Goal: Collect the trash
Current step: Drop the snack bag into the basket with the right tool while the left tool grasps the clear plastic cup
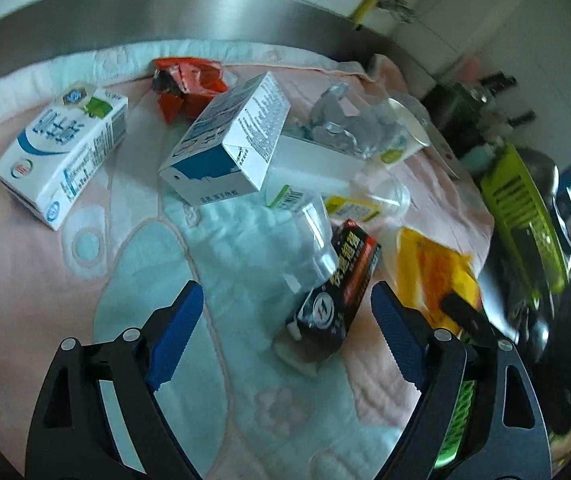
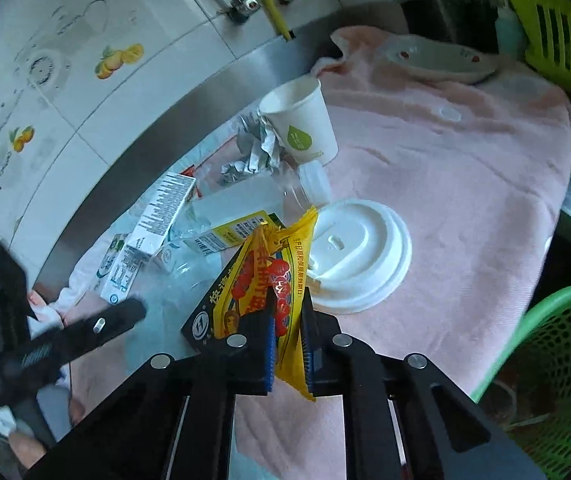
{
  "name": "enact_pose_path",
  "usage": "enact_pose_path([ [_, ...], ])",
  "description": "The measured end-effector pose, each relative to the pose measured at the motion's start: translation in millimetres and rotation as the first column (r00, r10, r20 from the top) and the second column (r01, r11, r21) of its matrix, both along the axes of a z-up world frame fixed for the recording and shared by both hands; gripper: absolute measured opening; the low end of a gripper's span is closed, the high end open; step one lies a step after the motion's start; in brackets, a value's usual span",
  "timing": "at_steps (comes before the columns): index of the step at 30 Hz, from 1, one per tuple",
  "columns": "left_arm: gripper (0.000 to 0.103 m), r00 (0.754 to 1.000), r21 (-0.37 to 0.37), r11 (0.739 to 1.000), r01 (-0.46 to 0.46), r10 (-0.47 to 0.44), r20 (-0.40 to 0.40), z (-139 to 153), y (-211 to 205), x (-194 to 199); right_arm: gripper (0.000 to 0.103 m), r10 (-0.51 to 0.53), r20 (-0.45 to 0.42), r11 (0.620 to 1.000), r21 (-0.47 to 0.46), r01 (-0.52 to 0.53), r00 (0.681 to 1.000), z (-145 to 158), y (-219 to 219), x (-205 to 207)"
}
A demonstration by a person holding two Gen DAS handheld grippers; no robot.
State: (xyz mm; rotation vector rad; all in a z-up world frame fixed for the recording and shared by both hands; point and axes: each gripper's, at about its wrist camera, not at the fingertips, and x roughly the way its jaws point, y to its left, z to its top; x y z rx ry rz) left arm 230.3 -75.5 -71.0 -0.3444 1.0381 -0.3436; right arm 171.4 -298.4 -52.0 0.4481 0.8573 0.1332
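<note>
Right gripper (image 2: 287, 330) clenched on yellow wrapper (image 2: 281, 276); left gripper (image 1: 287, 312) released, black packet (image 1: 335, 292) between fingers.

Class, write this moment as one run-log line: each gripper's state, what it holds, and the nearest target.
left gripper: open, empty | nearest: black snack packet | right gripper: shut on yellow snack wrapper | green mesh basket: lower right

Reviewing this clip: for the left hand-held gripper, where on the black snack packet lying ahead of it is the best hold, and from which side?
Grip the black snack packet across its narrow width near the lower end, coming from above. It lies flat on the pink-and-blue quilted cloth, lengthwise between the open fingers of the left hand-held gripper, so they would likely straddle its long edges.
</note>
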Motion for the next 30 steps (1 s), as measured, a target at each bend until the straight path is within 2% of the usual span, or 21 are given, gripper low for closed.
enact_pose_path([
  [6, 0.085, 0.991, -0.061, 0.993, -0.101, 0.096, -0.09, -15, -2, 20, 0.009, 0.004, 0.04, 1.0, -0.029, -0.003, 0.999, 13, -11, -27],
  [14, 0.085, 0.978, -0.096, 0.981, -0.166, 0.152, -0.14, -27, -6, 34, 0.009, -0.016, 0.06, 0.997, -0.08, 0.021, 0.998, 15, -34, -66],
  [16, 0.082, 0.979, -0.107, 0.981, -0.159, 0.143, -0.144, -29, -9, 36, 0.009, -0.024, 0.058, 0.994, -0.108, 0.03, 0.998, 14, -41, -76],
  [18, 0.07, 0.98, -0.115, 0.981, -0.153, 0.136, -0.148, -31, -12, 40, 0.009, -0.04, 0.052, 0.989, -0.138, 0.046, 0.998, 12, -50, -86],
  [21, 0.059, 0.98, -0.12, 0.983, -0.141, 0.122, -0.155, -34, -17, 44, 0.009, -0.076, 0.036, 0.985, -0.154, 0.08, 0.996, 7, -70, -101],
  [30, 0.057, 0.99, -0.116, 0.986, -0.117, 0.106, -0.096, -25, -14, 32, 0.012, -0.219, -0.034, 0.949, -0.24, 0.204, 0.975, -18, -125, -138],
])
